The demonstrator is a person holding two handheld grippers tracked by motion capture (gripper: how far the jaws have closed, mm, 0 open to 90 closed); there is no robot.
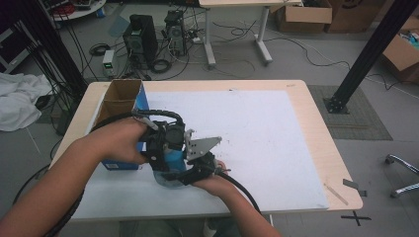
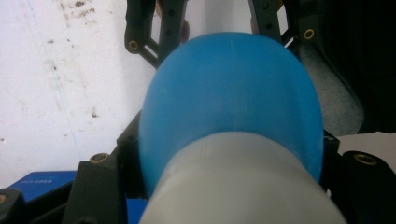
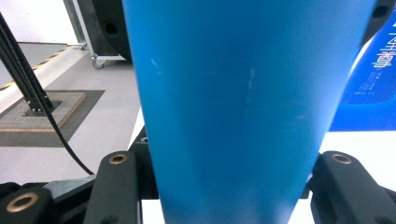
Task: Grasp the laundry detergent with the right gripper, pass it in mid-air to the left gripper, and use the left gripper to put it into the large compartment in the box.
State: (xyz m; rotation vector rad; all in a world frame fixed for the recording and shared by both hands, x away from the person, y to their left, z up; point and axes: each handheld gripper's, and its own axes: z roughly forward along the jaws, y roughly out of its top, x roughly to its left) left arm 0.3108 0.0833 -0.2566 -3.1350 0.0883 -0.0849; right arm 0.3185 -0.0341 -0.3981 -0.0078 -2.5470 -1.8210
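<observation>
A light wooden table (image 1: 316, 128) carries a large white mat (image 1: 257, 133), smudged with dark specks in the left gripper view, and an open cardboard box with blue printed sides (image 1: 121, 106) stands at the mat's left edge. A person's two forearms reach in from the near side and meet at the front left of the mat, just beside the box. The left hand (image 1: 121, 140) holds the left gripper (image 1: 165, 148), and the right hand (image 1: 212, 180) holds the right gripper (image 1: 195, 170), which carries a grey three-cornered plate (image 1: 201, 146) on top. Between the two tools sits a blue bottle-like object (image 1: 170, 173), low over the mat near its front edge. In the left gripper view the object shows a rounded blue body (image 2: 231, 102) with a pale grey neck nearest the camera, and the black jaws press against it on both sides, gripping it. In the right gripper view the object's smooth blue wall (image 3: 243, 107) rises between that tool's jaws, which clamp it from either side. A black cable (image 1: 242, 190) trails from the right gripper along the forearm.
</observation>
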